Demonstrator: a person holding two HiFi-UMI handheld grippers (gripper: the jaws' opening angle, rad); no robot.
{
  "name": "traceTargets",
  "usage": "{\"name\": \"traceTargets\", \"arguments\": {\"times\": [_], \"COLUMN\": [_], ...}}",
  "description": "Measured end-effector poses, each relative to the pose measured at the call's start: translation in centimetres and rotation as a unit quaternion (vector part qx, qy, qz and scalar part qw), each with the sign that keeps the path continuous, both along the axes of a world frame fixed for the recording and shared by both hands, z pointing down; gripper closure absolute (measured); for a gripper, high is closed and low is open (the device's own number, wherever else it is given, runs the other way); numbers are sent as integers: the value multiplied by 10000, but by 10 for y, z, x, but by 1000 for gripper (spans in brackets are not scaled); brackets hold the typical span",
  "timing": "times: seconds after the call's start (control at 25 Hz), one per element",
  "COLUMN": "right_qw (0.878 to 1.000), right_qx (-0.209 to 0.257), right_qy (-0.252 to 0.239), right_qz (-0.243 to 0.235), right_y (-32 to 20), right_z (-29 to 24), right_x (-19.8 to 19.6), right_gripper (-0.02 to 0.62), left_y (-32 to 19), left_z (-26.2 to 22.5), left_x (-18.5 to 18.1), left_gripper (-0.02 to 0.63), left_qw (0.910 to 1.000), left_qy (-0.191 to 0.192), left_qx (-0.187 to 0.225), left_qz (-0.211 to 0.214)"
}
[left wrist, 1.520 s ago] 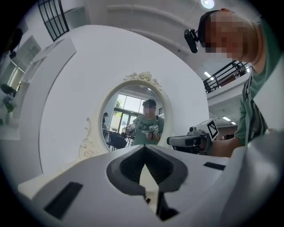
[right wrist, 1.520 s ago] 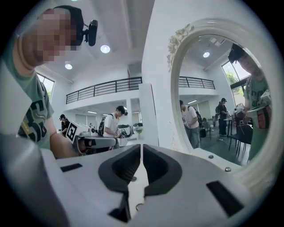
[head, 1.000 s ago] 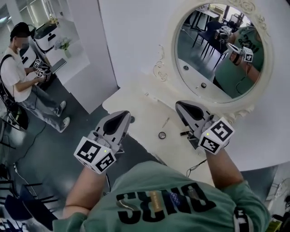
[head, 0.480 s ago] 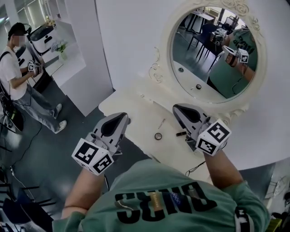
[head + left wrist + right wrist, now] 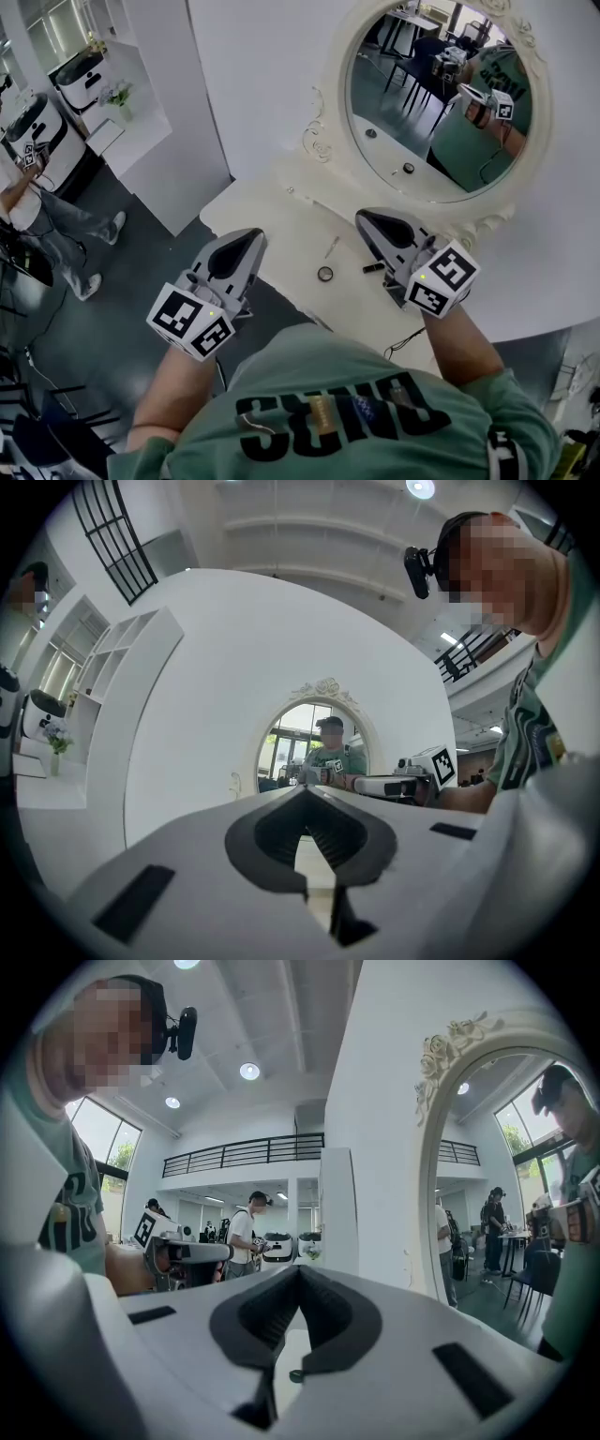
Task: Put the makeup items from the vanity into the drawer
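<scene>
We face the white vanity (image 5: 272, 211) below its oval mirror (image 5: 441, 103); left gripper (image 5: 255, 234) and right gripper (image 5: 364, 217) hover with jaws clenched, empty; on top between them lie a round pot (image 5: 324, 274), a dark tube (image 5: 373, 268), perhaps lipstick, and a slim stick (image 5: 332, 247).

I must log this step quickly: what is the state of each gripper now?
Left gripper: closed, holding nothing.
Right gripper: closed, holding nothing.
</scene>
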State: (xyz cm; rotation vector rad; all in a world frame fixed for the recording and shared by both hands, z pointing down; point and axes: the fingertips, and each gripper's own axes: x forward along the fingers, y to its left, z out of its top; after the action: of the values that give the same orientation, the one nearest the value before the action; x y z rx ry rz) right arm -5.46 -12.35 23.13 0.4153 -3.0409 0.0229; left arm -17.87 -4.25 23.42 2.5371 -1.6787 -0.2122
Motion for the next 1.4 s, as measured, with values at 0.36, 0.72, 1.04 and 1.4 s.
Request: {"name": "traceTargets", "arguments": {"times": [0.36, 0.72, 1.04, 1.4], "right_qw": [10000, 10000, 10000, 10000], "right_qx": [6, -24, -40, -24], "right_qy": [24, 36, 41, 90], "right_qz": [42, 58, 36, 1], "right_y": [3, 3, 3, 4], "right_z": [1, 4, 4, 5], "right_x": [4, 8, 9, 8], "right_gripper": [586, 586, 586, 586], "left_y": [0, 0, -1, -1], "left_z": [0, 3, 3, 3], "left_x": [4, 9, 11, 13], "left_gripper": [598, 598, 598, 598], "left_qw": [10000, 9999, 9999, 9999], "left_qy": [-12, 15, 31, 30], "left_qx": [-15, -54, -62, -68], "left_qz": [61, 88, 84, 103]}}
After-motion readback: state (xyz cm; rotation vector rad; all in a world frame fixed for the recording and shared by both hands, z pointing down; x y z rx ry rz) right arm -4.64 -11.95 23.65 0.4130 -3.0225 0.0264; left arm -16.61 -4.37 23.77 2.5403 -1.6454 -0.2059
